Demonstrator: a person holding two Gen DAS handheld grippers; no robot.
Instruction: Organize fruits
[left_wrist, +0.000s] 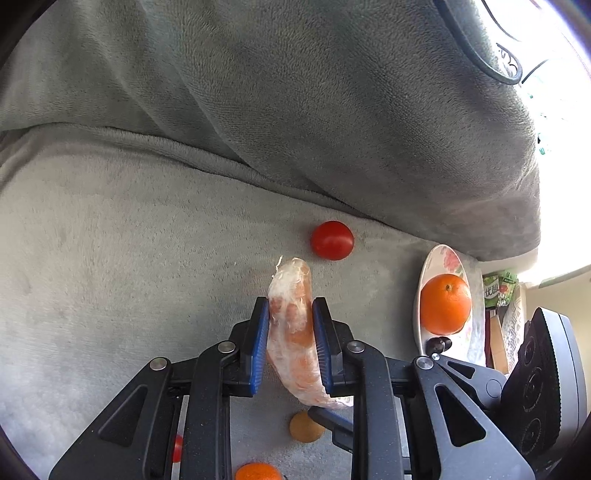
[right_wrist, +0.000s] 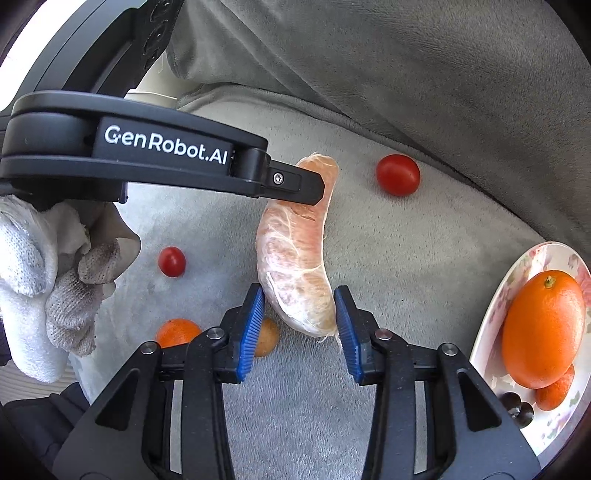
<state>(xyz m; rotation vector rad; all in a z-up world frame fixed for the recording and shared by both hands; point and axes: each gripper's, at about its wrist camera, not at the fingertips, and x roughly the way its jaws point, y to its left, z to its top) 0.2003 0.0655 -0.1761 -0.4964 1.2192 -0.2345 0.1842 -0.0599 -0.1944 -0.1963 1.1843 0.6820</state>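
my left gripper (left_wrist: 290, 325) is clamped on the peeled citrus segment (left_wrist: 291, 332), lifted over the grey blanket (left_wrist: 129, 240). my right gripper (right_wrist: 299, 325) brackets the segment's lower end, jaws half-wide, one pad touching, no squeeze i can confirm. plate (right_wrist: 491, 332) sits far right of the segment with the big orange (right_wrist: 543, 332), a small one and dark grapes in it. tomatoes, a small orange and a brown fruit lie loose near the segment, so roughly halfway.

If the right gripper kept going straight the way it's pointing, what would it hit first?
Probably the peeled citrus segment: its lower end already sits between the right gripper pads, while the left gripper holds it. Beyond that lies the grey blanket.
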